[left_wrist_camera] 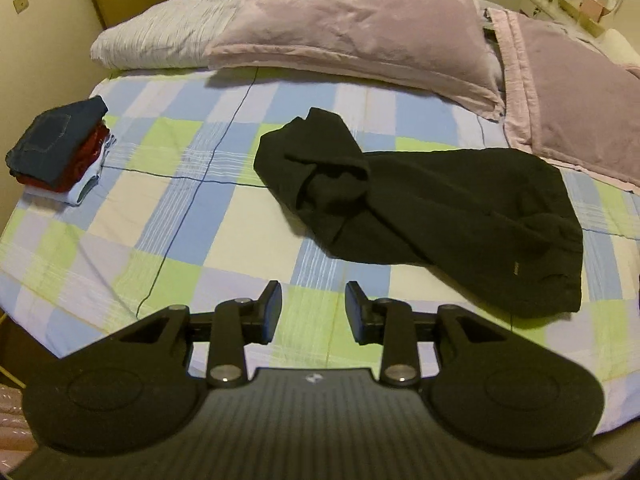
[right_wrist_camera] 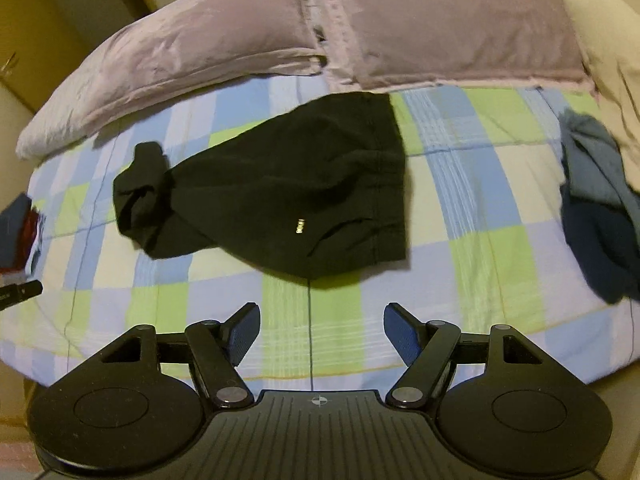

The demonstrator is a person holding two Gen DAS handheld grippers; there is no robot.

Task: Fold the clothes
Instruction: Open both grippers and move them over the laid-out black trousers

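Note:
A black garment (left_wrist_camera: 432,216) lies rumpled on the checked bedsheet (left_wrist_camera: 180,216), one end bunched and twisted toward the left. In the right wrist view the same black garment (right_wrist_camera: 280,188) shows a small gold label near its hem. My left gripper (left_wrist_camera: 314,312) hovers over the sheet, short of the garment's near edge, jaws partly apart with nothing between them. My right gripper (right_wrist_camera: 320,334) stands wide open above the sheet, just in front of the garment's hem, holding nothing.
A stack of folded clothes (left_wrist_camera: 60,148) sits at the bed's left edge. A heap of blue clothes (right_wrist_camera: 600,208) lies at the right. Mauve pillows (left_wrist_camera: 352,28) line the head of the bed. Part of the other gripper (right_wrist_camera: 18,292) shows at the left edge.

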